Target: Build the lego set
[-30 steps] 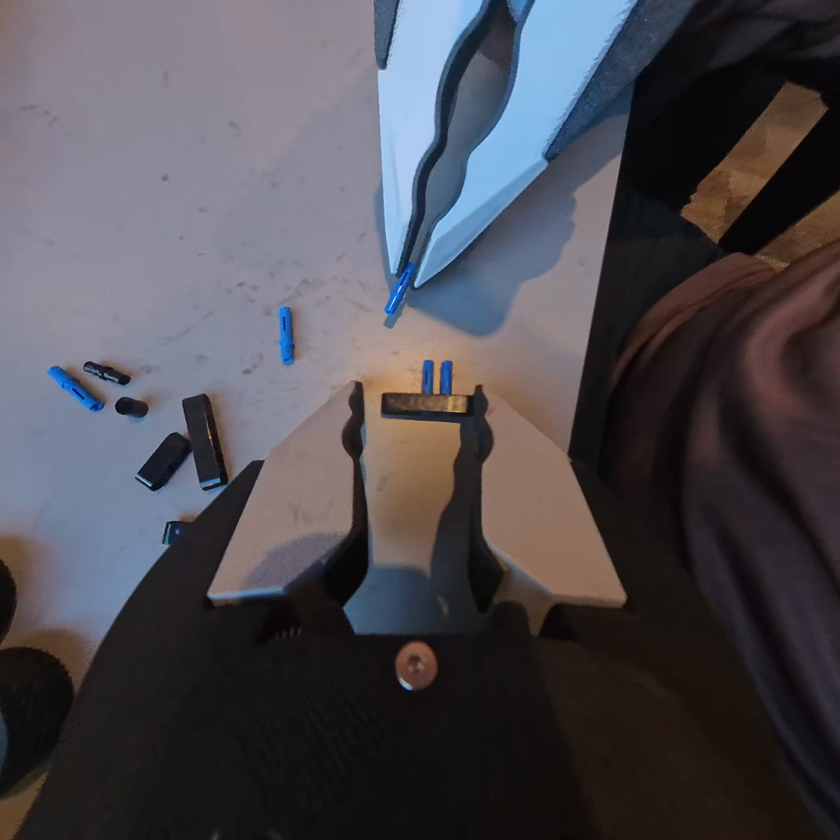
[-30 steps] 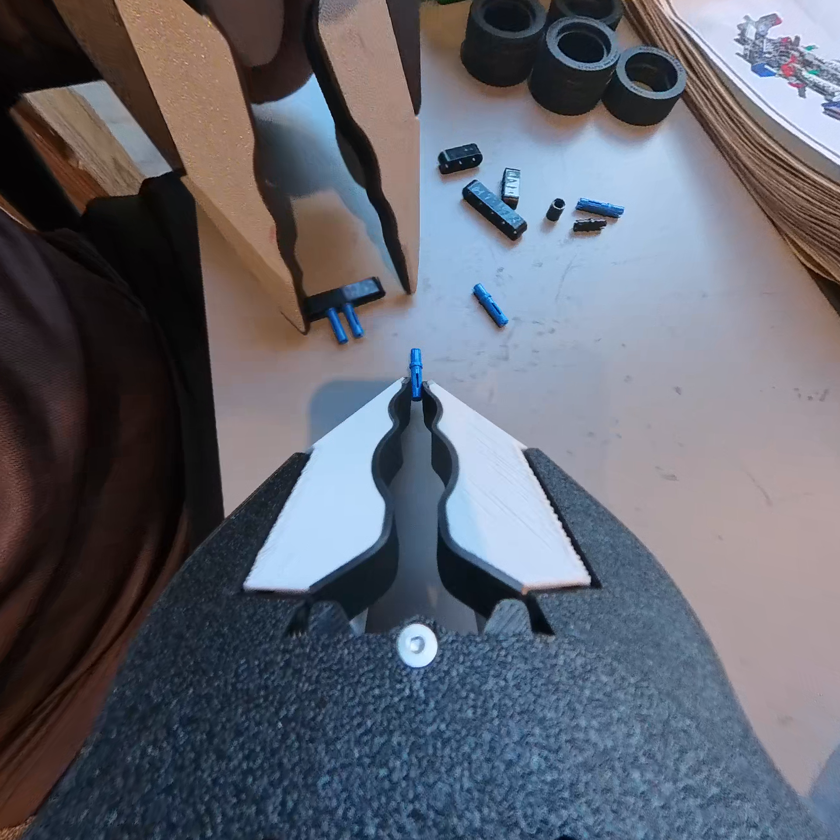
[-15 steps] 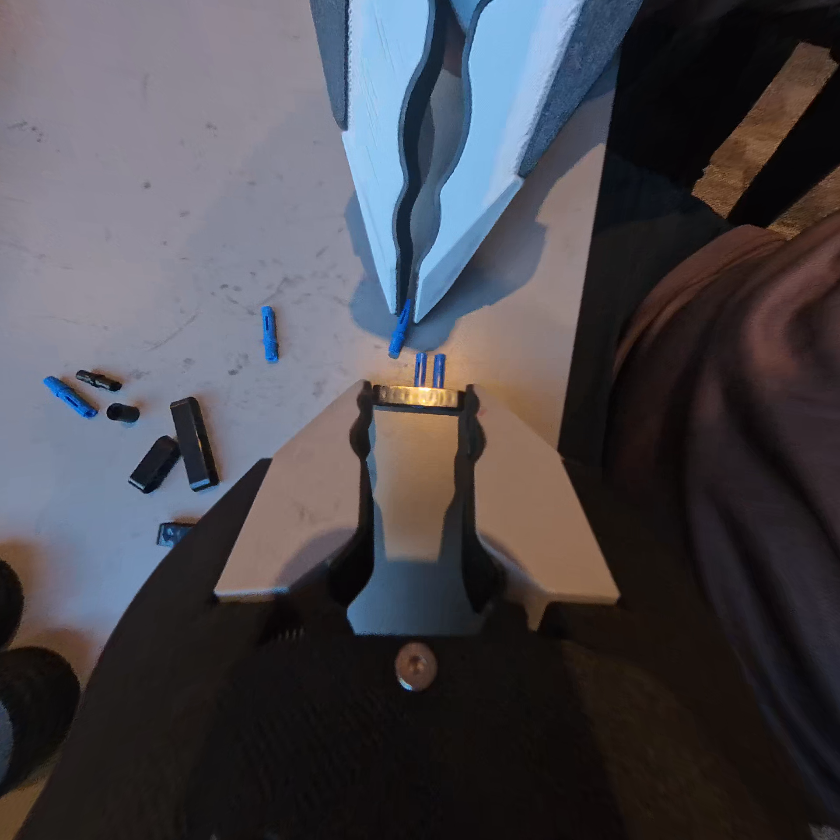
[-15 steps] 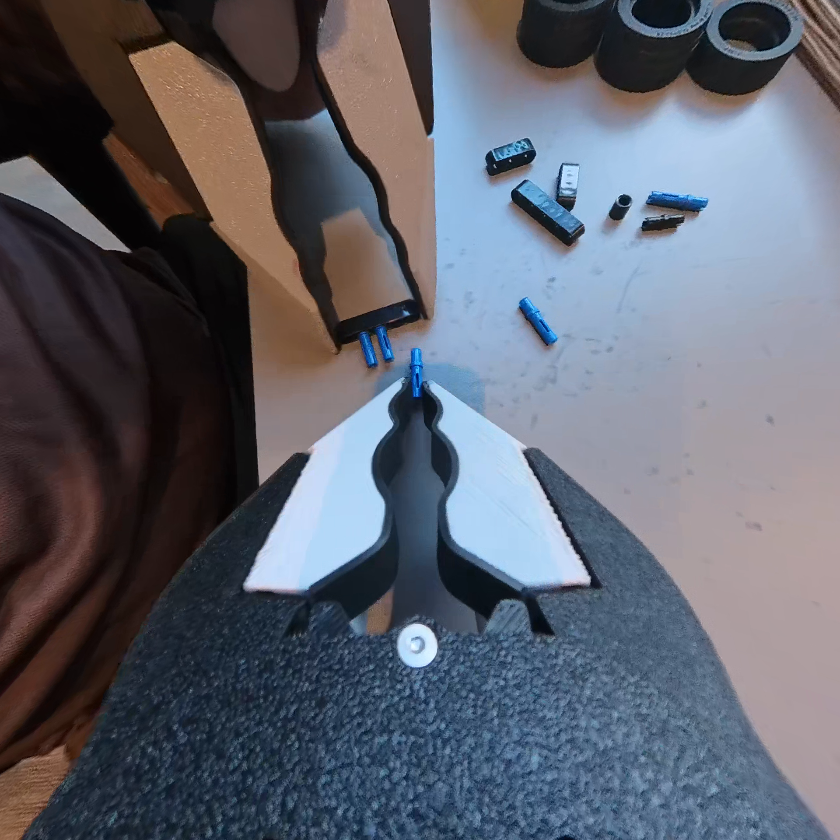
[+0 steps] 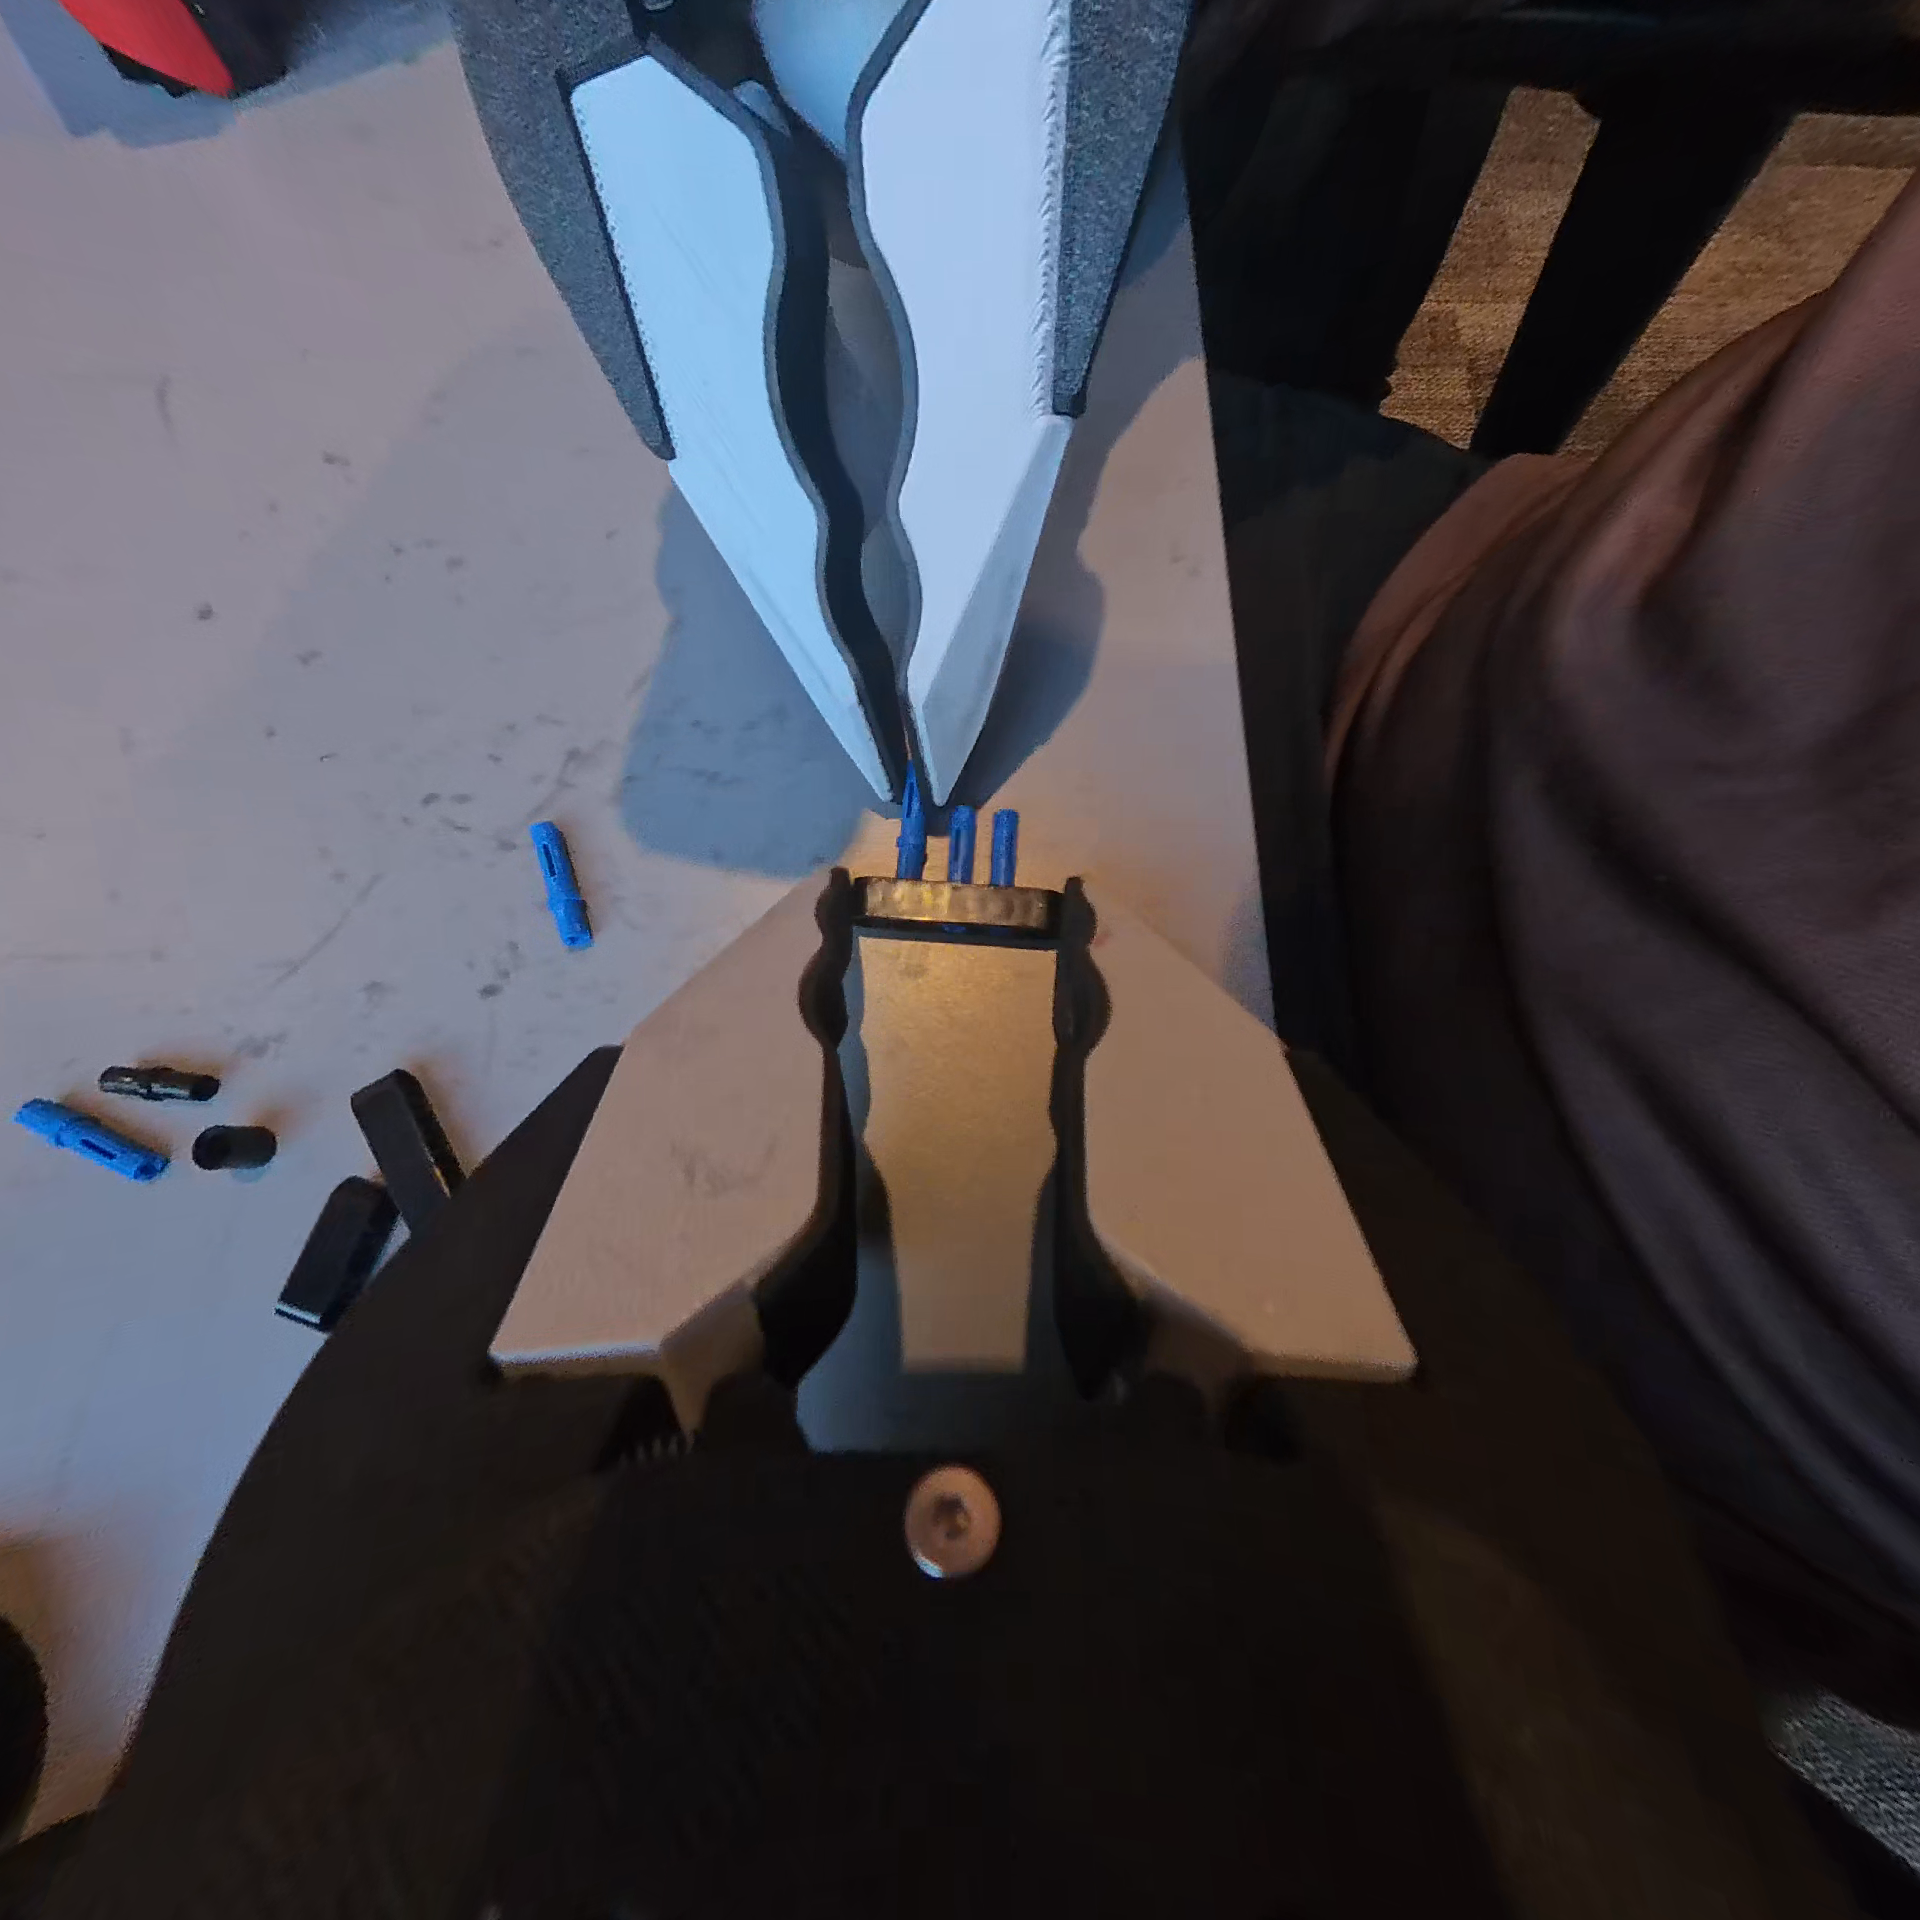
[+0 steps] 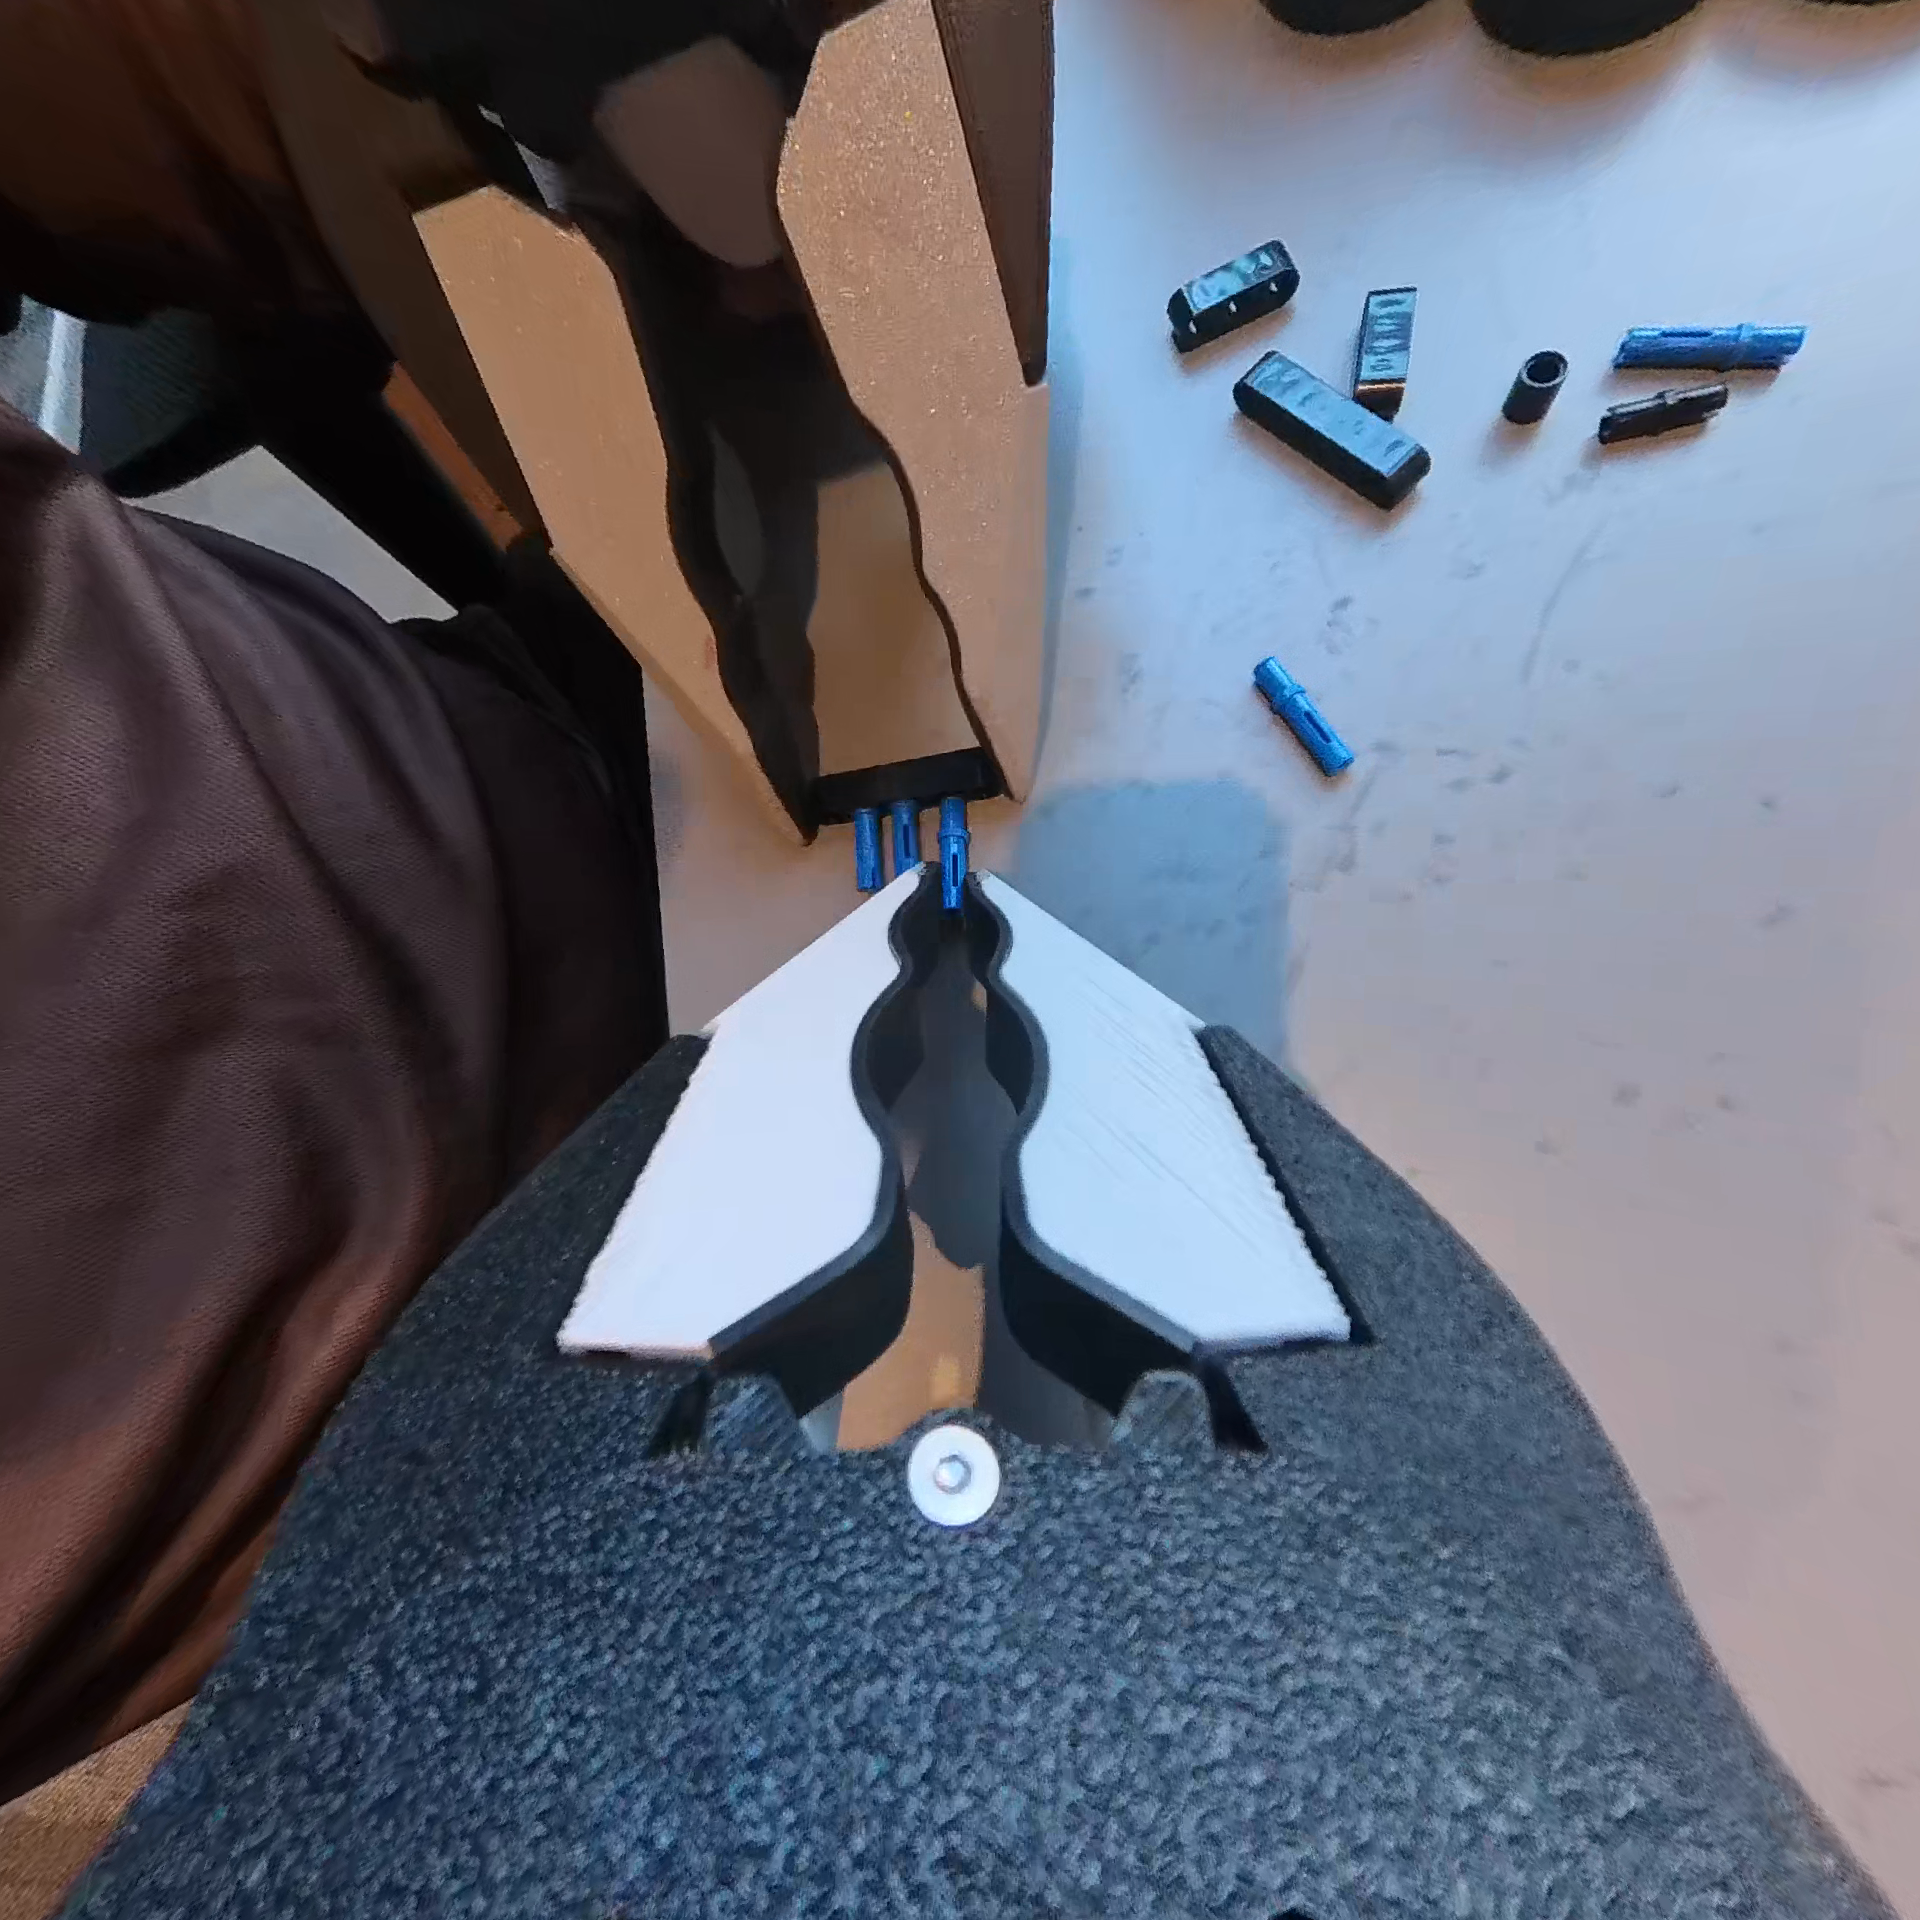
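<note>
Partly, right gripper hides blue pin.

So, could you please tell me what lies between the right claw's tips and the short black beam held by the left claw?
Only the blue plastic pin the right claw pinches bridges it, reaching the short black beam; clearest in the right wrist view.

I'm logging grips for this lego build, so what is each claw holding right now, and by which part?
Left claw: short black plastic beam, clamped by its two ends. Right claw: small blue plastic pin, pinched at its rear end.
</note>
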### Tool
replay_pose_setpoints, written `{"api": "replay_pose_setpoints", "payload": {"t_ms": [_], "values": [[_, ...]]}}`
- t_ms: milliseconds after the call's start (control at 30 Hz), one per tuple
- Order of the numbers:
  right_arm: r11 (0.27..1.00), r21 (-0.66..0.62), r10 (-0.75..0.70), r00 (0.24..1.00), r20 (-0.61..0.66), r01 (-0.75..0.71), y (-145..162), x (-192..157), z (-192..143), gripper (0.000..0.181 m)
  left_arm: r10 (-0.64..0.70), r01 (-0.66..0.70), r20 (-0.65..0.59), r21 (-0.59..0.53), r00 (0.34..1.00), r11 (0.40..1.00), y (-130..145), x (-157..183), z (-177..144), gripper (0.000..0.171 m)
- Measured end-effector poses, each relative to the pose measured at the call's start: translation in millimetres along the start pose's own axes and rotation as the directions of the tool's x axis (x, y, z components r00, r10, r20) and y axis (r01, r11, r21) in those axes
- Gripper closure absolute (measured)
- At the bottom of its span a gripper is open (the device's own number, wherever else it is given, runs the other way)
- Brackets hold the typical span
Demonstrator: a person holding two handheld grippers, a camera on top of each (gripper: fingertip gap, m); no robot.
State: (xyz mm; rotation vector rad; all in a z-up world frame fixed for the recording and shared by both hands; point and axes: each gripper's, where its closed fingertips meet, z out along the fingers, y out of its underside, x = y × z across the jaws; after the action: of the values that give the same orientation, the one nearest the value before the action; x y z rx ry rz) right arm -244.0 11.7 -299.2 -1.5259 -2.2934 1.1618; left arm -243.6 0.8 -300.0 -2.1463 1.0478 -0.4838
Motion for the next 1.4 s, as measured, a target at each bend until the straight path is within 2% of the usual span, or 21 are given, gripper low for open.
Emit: {"api": "replay_pose_setpoints", "payload": {"t_ms": [233, 633, 800, 933, 1033, 1167, 1300, 1400], "values": [[1.0, 0.012, 0.016, 0.999, 0.037, -0.016, -2.2, -2.0, -0.9, 0.177, 0.01, -0.01, -0.017, 0.0, 1.0, 1.0, 0.2, -0.1, -0.4, 0.134], [0.998, 0.037, 0.054, 0.998, 0.023, -0.055, -8.3, -1.8, 0.1, 0.178, 0.0, 0.0, 0.012, -0.001, 1.0, 1.0, 0.7, -0.9, -0.8, 0.133], [0.994, 0.002, 0.108, 0.992, 0.069, -0.108, -2.0, -4.8, 3.3, 0.178, -0.014, 0.014, 0.027, 0.002, 1.0, 1.0, 0.3, -1.0, -0.5, 0.134], [0.998, 0.025, 0.052, 0.998, 0.029, -0.053, -6.1, -1.1, 5.2, 0.179, -0.016, 0.016, 0.042, 0.001, 0.999, 1.0, 1.9, -4.0, -2.3, 0.134], [0.997, 0.019, -0.076, 0.997, -0.021, 0.076, -7.4, 0.0, 5.5, 0.179, -0.013, 0.013, 0.04, 0.002, 0.999, 1.0, 2.4, -4.5, -2.9, 0.134], [0.962, 0.003, -0.271, 0.96, -0.071, 0.272, -8.5, 0.1, 5.8, 0.178, -0.004, 0.004, 0.025, 0.003, 1.0, 1.0, 3.0, -4.0, -3.5, 0.134], [0.944, 0.023, -0.327, 0.944, -0.035, 0.328, -9.7, -0.5, 7.1, 0.178, 0.013, -0.013, 0.008, 0.002, 1.0, 1.0, 4.1, -2.5, -4.6, 0.134], [0.913, -0.017, -0.408, 0.911, -0.066, 0.408, -8.5, 4.0, 9.9, 0.177, 0.028, -0.028, -0.019, 0.003, 0.999, 1.0, 5.1, 0.7, -5.8, 0.134]]}}
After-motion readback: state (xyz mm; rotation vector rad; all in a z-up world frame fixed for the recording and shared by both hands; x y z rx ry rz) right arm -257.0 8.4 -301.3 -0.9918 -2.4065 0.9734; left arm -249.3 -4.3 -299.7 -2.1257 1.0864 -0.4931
